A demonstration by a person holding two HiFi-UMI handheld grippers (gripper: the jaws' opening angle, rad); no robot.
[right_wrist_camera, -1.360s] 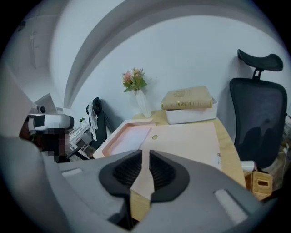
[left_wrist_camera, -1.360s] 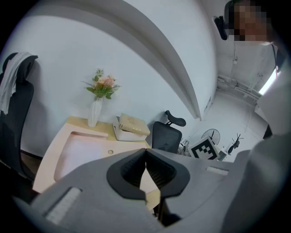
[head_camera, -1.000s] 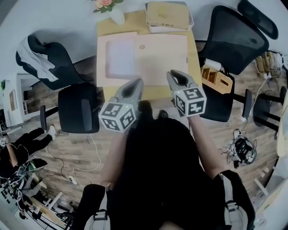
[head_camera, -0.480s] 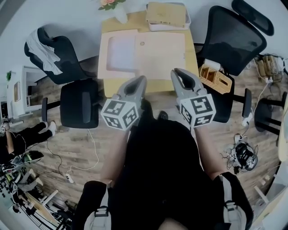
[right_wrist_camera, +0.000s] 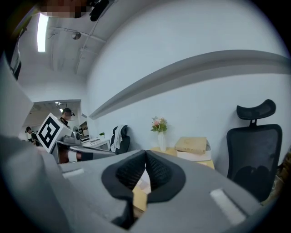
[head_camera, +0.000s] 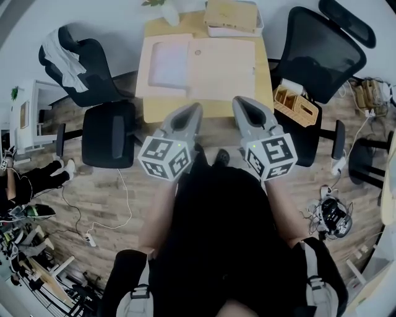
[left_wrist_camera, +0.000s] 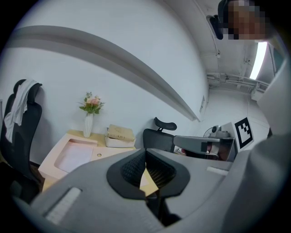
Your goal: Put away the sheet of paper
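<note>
A pale sheet of paper lies in the left half of an open pink folder on the wooden table. My left gripper and right gripper hang side by side over the table's near edge, short of the folder. Both are shut with nothing between the jaws. In the left gripper view the shut left gripper points toward the paper at the left. The right gripper view shows the shut right gripper and only a sliver of table behind it.
A shallow box with a tan lid and a flower vase stand at the table's far edge. Black office chairs flank the table on the left and right. A wooden organiser and cables lie on the floor to the right.
The table and folder have slid upward and farther off in the head view. Both grippers stay shut and empty, held together near the table's front edge.
</note>
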